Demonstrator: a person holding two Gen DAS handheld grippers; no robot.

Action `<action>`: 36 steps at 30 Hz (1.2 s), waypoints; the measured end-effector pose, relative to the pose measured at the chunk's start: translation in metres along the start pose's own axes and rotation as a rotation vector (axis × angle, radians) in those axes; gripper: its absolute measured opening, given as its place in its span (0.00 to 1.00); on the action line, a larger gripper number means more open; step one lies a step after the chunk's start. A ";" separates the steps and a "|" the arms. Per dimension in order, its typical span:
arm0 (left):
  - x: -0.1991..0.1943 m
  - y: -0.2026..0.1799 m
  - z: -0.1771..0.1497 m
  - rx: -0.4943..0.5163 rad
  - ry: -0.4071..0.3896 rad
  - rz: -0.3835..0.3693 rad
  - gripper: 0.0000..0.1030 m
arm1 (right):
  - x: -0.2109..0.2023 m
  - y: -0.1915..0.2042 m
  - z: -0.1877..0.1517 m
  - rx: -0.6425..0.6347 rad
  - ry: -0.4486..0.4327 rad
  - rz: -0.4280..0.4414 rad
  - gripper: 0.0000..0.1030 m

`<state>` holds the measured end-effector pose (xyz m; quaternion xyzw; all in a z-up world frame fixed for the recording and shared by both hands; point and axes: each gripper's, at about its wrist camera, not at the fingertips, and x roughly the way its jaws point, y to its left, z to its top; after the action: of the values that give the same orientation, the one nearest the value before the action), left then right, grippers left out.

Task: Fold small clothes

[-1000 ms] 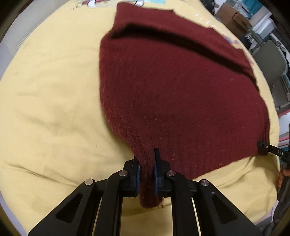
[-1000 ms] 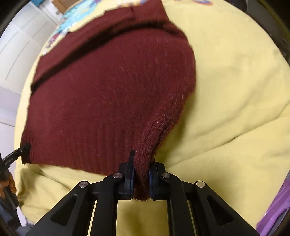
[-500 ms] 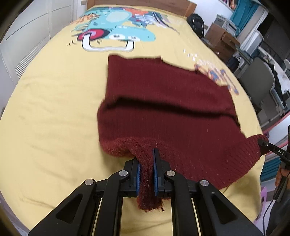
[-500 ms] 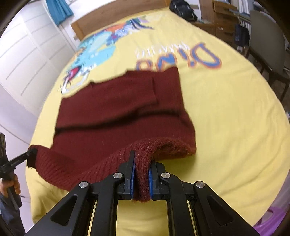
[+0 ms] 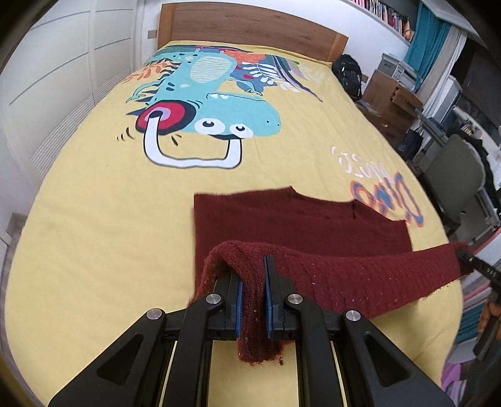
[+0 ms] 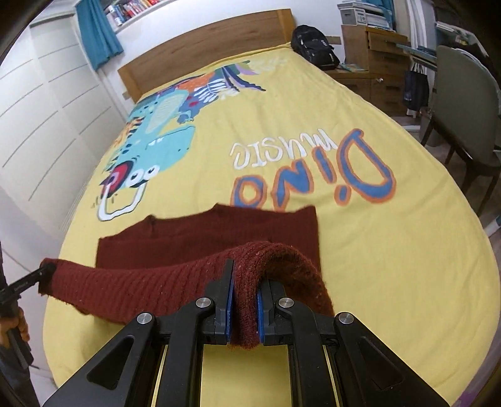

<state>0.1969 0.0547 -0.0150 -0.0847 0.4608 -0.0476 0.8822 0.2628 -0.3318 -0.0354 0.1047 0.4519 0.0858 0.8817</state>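
Note:
A dark red knitted sweater [image 5: 297, 219] lies on the yellow bedspread [image 5: 94, 234], its far part flat. Its ribbed near edge is lifted and stretched between my two grippers. My left gripper [image 5: 253, 297] is shut on the left corner of that edge. My right gripper [image 6: 244, 300] is shut on the right corner; the sweater [image 6: 219, 231] shows beyond it. The right gripper also shows at the right edge of the left wrist view [image 5: 469, 260], and the left gripper at the left edge of the right wrist view [image 6: 40, 272].
The bedspread has a dinosaur print [image 5: 203, 103] and lettering [image 6: 313, 169]. A wooden headboard [image 5: 250, 28] is at the far end. A grey chair [image 6: 463, 103], a wooden drawer unit [image 6: 372, 47] and a black backpack [image 6: 316, 50] stand right of the bed. White wardrobe doors [image 5: 62, 62] are left.
Both grippers have lifted the sweater's near edge and carried it forward over the rest. The view has tilted up from the sweater to the whole bed.

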 end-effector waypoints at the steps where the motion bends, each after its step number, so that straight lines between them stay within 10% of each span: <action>1: 0.007 0.000 0.008 0.009 0.009 0.012 0.09 | 0.005 0.000 0.004 -0.001 0.004 -0.008 0.10; 20: 0.144 0.002 0.015 0.063 0.119 0.251 0.13 | 0.130 -0.005 0.007 0.013 0.190 -0.144 0.12; 24: 0.141 0.001 0.013 0.067 0.110 0.240 0.16 | 0.125 -0.001 0.008 -0.014 0.165 -0.195 0.45; 27: 0.132 0.000 0.016 0.055 0.107 0.218 0.30 | 0.110 0.004 0.011 -0.023 0.120 -0.192 0.64; 29: 0.121 -0.005 0.019 0.056 0.081 0.222 0.69 | 0.102 0.010 0.013 -0.042 0.103 -0.186 0.72; 36: 0.090 -0.031 0.025 0.109 0.029 0.164 0.92 | 0.083 0.045 0.006 -0.140 0.073 -0.153 0.88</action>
<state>0.2684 0.0129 -0.0674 0.0021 0.4756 -0.0012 0.8796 0.3125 -0.2692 -0.0850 0.0051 0.4835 0.0535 0.8737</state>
